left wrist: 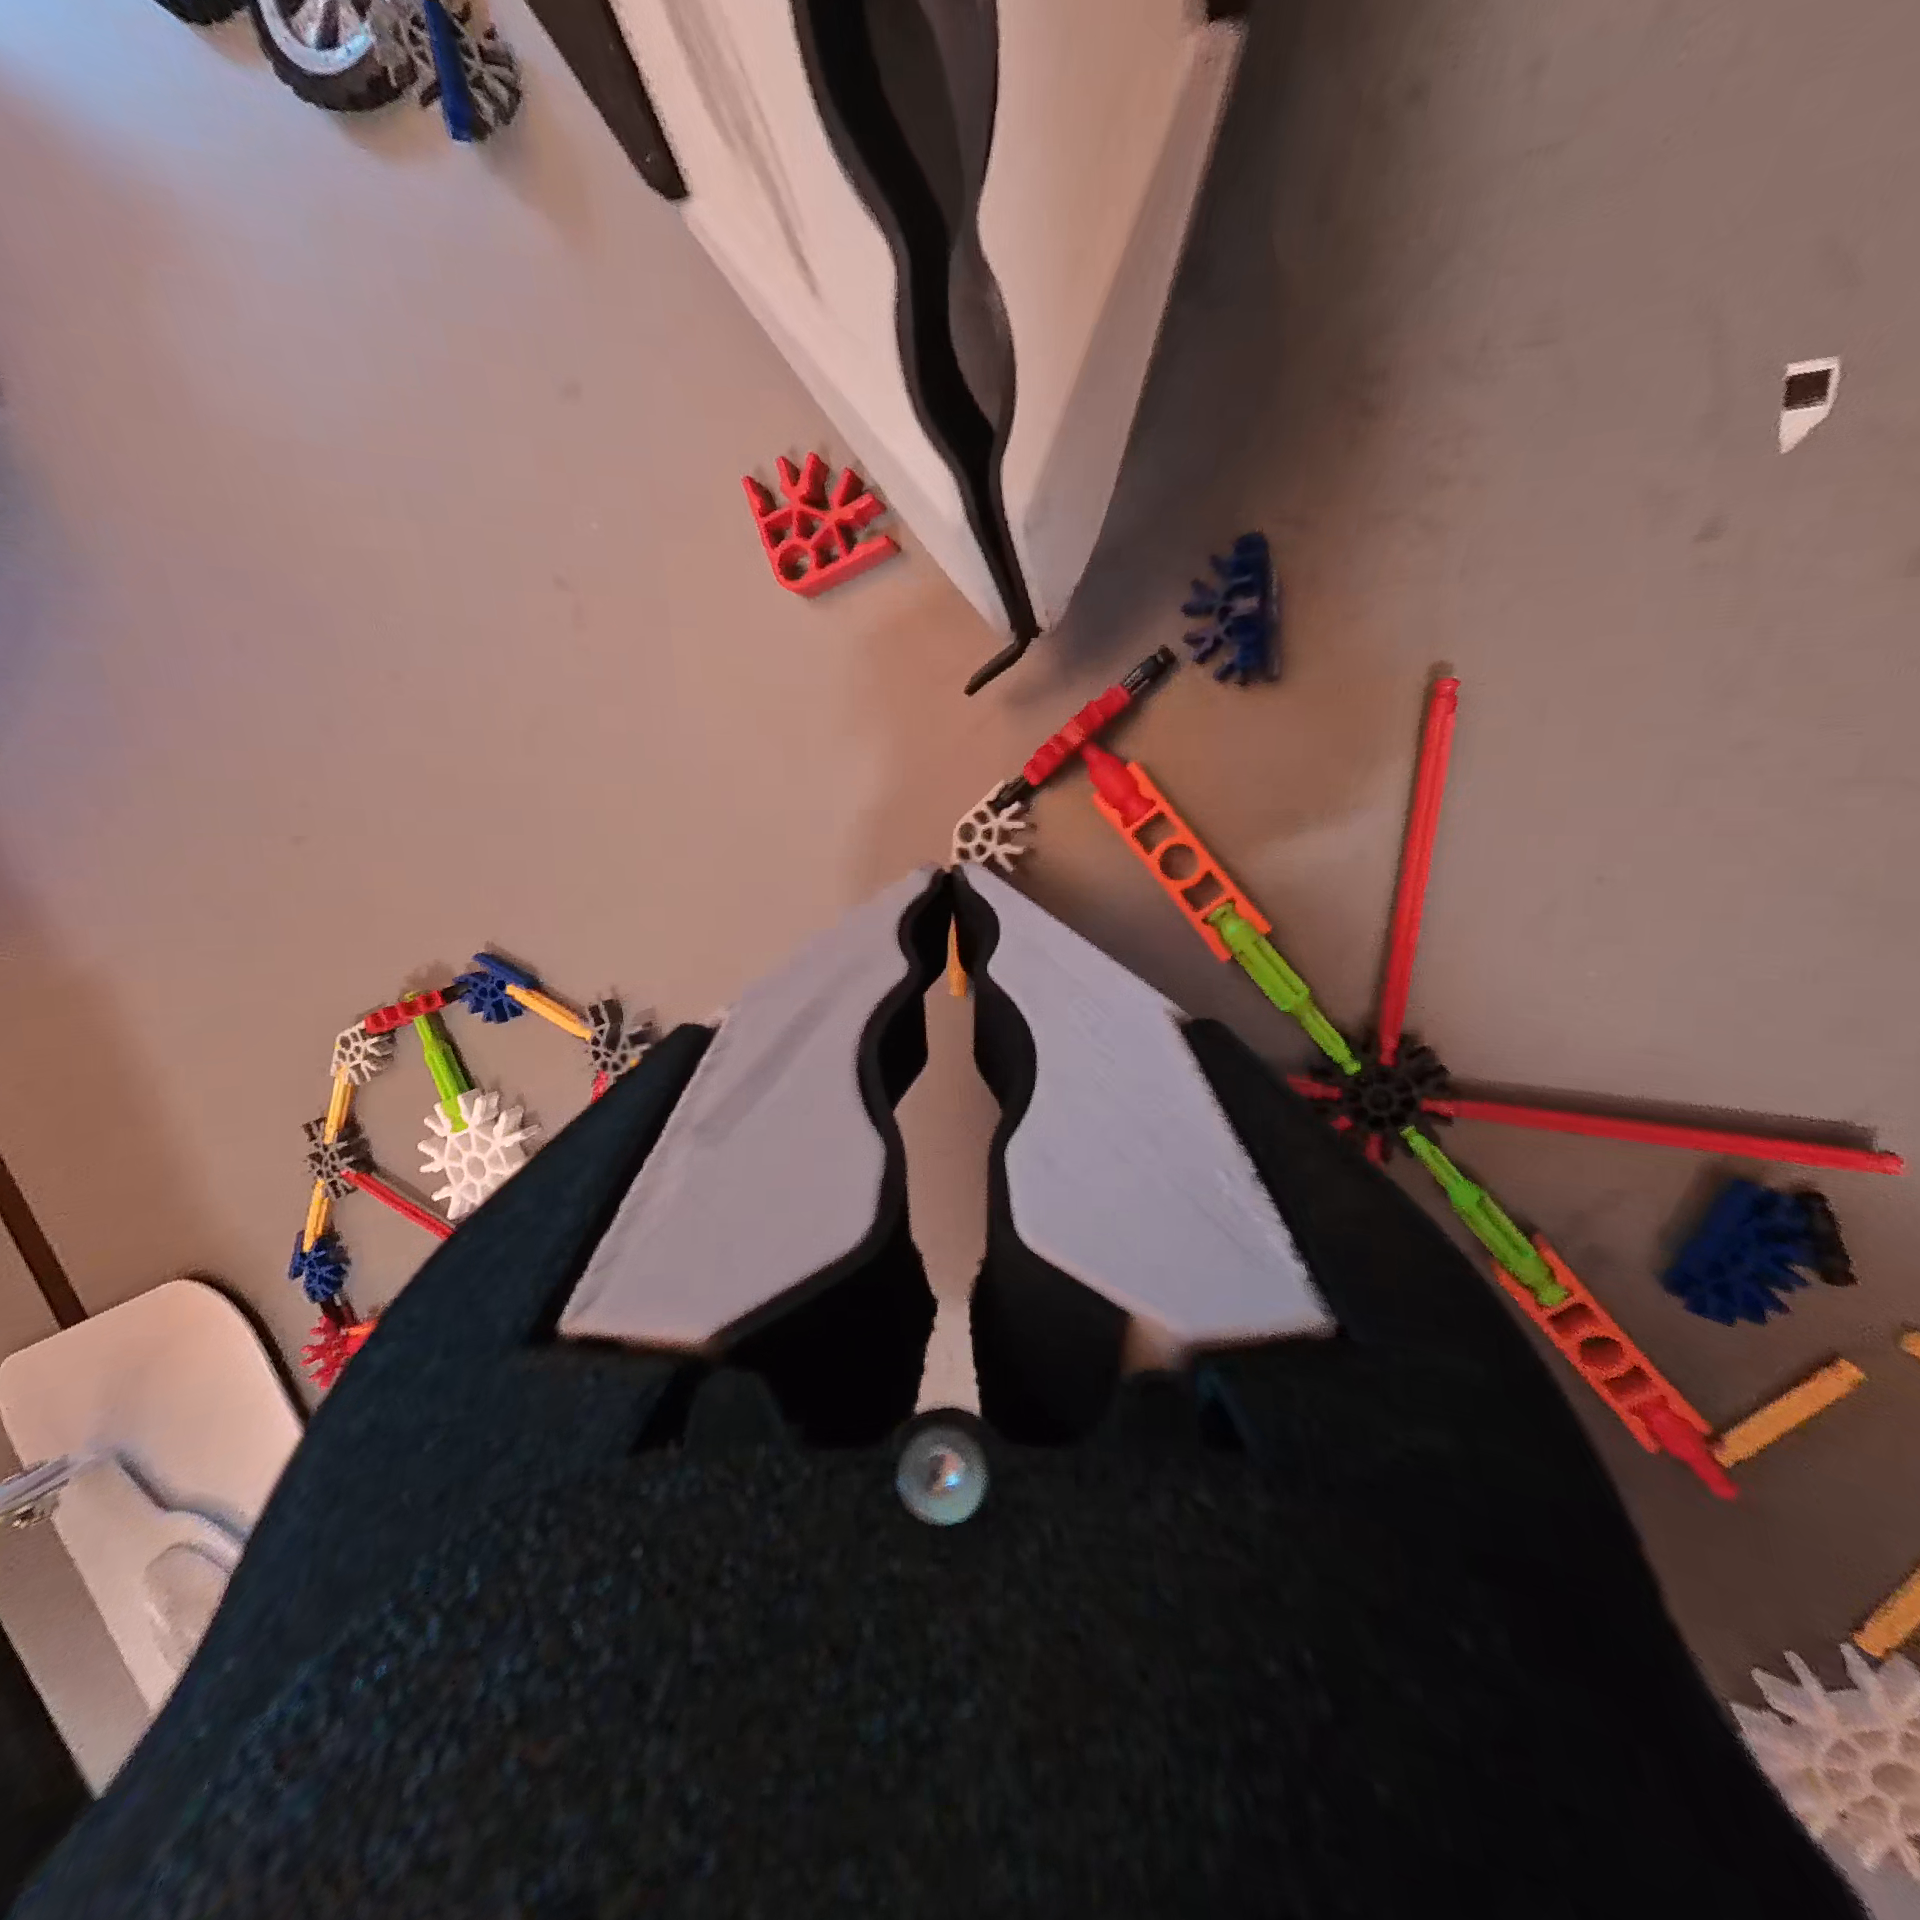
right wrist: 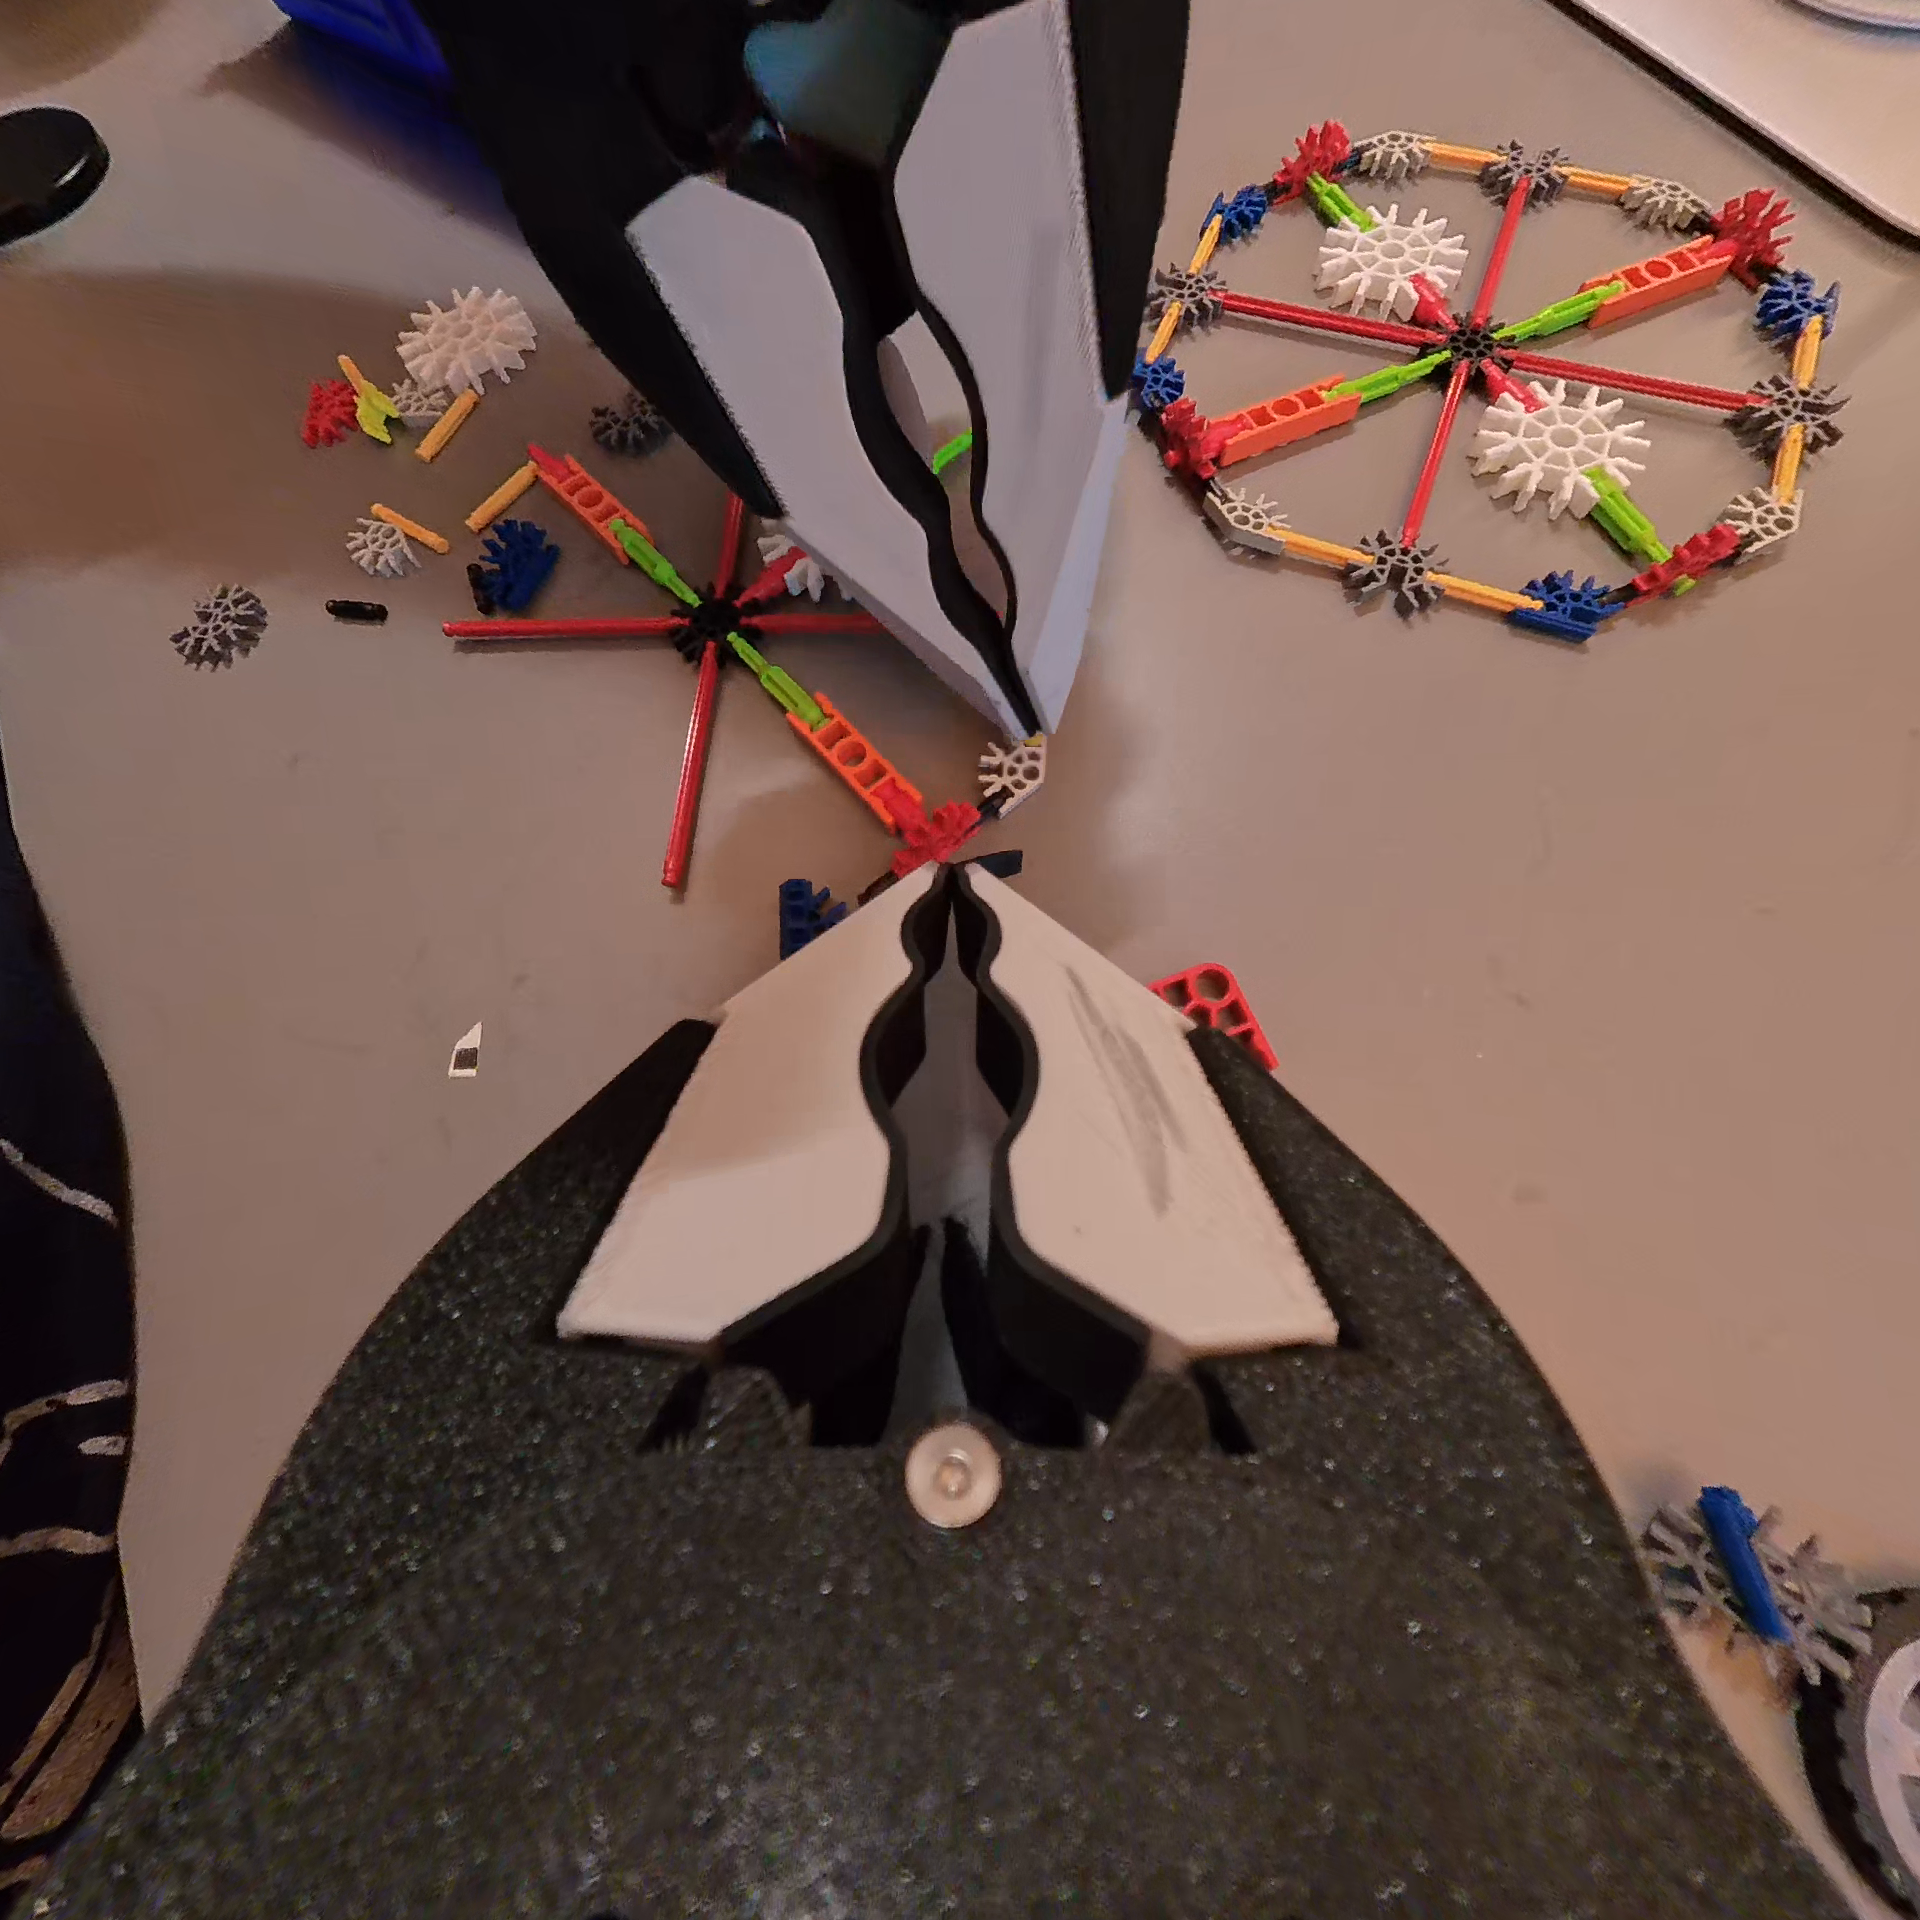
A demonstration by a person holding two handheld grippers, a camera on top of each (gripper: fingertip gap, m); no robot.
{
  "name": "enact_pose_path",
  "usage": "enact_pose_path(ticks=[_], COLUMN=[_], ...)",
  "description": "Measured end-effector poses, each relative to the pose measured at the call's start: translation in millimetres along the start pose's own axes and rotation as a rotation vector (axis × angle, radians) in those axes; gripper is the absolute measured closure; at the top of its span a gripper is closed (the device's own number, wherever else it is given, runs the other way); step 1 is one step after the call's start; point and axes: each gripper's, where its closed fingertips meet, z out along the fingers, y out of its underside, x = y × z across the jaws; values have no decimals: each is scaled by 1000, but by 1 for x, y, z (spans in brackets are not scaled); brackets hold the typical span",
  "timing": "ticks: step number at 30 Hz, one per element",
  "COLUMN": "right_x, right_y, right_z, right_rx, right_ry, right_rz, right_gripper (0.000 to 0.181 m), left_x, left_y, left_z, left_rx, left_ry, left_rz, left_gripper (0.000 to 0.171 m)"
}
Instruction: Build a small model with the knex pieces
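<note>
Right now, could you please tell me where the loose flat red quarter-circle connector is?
In the left wrist view the flat red quarter-circle connector lies alone on the grey table, upper centre, just left of the right gripper.

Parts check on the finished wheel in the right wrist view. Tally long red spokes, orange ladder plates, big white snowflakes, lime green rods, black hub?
Long red plastic spoke rods: 4
Orange plastic ladder plates: 2
Large white plastic snowflake connectors: 2
Lime green plastic rods: 4
Black plastic hub connector: 1
Total: 13
</note>
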Motion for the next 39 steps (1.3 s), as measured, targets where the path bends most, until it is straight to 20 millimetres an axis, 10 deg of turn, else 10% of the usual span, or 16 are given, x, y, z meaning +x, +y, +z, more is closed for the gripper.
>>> enact_pose_path(ticks=[1,39], right_x=[0,5], right_y=[0,4], right_z=[0,-7], right_rx=[0,3], right_ry=[0,-2], right_rz=[0,-1], right_gripper=[181,181], left_x=[1,-5], left_y=[1,-9], left_z=[1,9], left_rx=[-2,-137], left_ry=[1,332], left_rz=[1,-325], left_gripper=[171,171])
